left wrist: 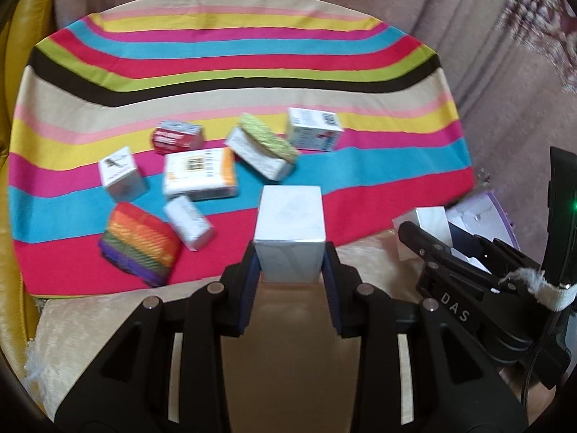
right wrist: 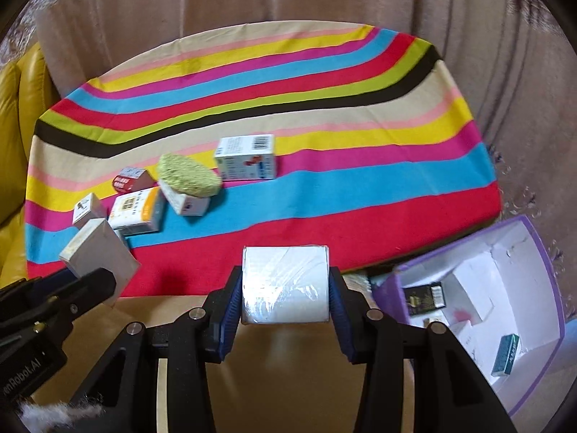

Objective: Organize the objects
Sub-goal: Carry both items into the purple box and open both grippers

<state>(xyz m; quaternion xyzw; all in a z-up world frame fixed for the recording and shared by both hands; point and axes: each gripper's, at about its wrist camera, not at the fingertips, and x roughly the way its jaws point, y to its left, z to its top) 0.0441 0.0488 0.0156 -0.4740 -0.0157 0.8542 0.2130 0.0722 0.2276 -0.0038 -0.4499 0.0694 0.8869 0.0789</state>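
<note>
judging from how things lie, the sorting looks partly done and well short of finished. the left claw [left wrist: 290, 252] is clenched on a plain white box [left wrist: 288, 231], held up over the near edge of the striped cloth [left wrist: 252, 54] that covers the counter, and the right claw [right wrist: 285, 288] is clenched on a white box in clear wrap [right wrist: 285, 283], also lifted at the near edge. to the right, just off the cloth, sits a purple-edged open box [right wrist: 533, 252] that seems to be the collecting place: inside it lie a dark pack [right wrist: 422, 297], a teal pack [right wrist: 506, 355] and some white cartons, so several items have already gone in. both held boxes are not yet in it; the right one is nearer to it. left on the cloth, towards the left and middle, are a red box [left wrist: 176, 139], a white cube with a small dark figure [left wrist: 120, 175], an orange-and-white carton [left wrist: 200, 171], a small white box [left wrist: 187, 222], a rainbow-striped sponge [left wrist: 139, 247], a green scrub pad [left wrist: 268, 137] lying tilted on top of a white box [left wrist: 258, 157], and a blue-and-white carton [left wrist: 313, 128] farther to the right, apart from the rest. that is about eight pieces not yet moved, plus the two in hand. whether everything belongs in the purple-edged box cannot be told from the views.
</note>
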